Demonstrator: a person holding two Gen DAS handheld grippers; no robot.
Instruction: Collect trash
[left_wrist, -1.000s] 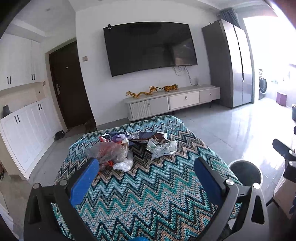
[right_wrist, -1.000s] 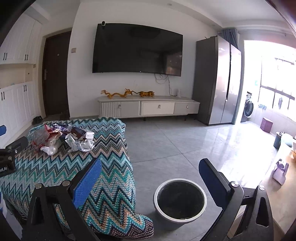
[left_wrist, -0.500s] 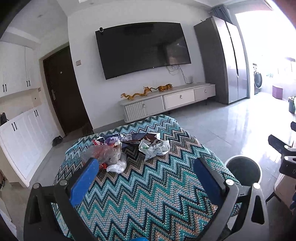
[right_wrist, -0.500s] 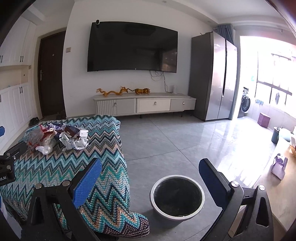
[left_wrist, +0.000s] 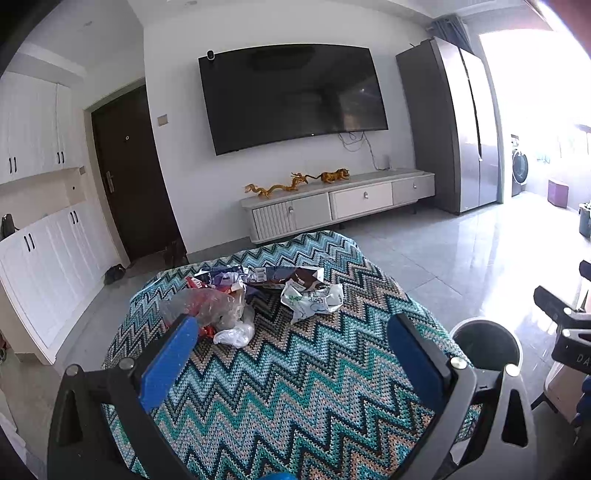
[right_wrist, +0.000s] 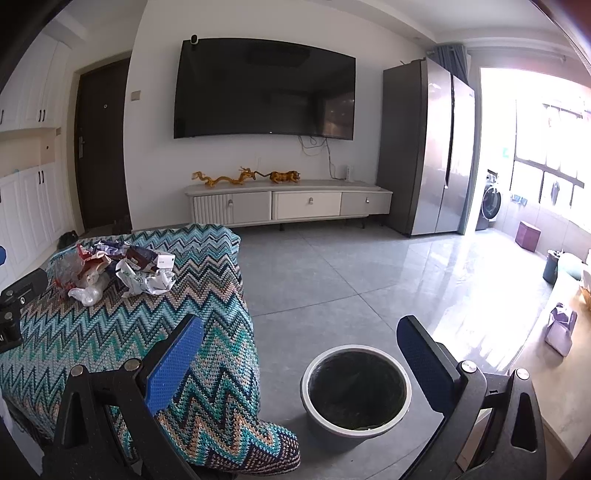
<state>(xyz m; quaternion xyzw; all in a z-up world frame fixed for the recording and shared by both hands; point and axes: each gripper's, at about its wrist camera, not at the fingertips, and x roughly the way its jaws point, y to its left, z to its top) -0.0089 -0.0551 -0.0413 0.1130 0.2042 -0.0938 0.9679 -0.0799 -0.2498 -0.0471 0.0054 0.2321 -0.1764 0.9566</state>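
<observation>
A pile of trash lies at the far end of a table under a zigzag cloth: a clear plastic bag, a crumpled white wrapper and dark torn packets. The pile also shows in the right wrist view. A round bin stands on the floor right of the table, also in the left wrist view. My left gripper is open and empty above the near half of the cloth. My right gripper is open and empty above the bin and the table's corner.
A TV console with gold figurines stands under a wall TV. A tall fridge is at the right. White cabinets and a dark door are at the left. Tiled floor lies between table and console.
Both views have shifted slightly, the room sliding a little within them. Both grippers stay open and empty; the trash pile has not moved.
</observation>
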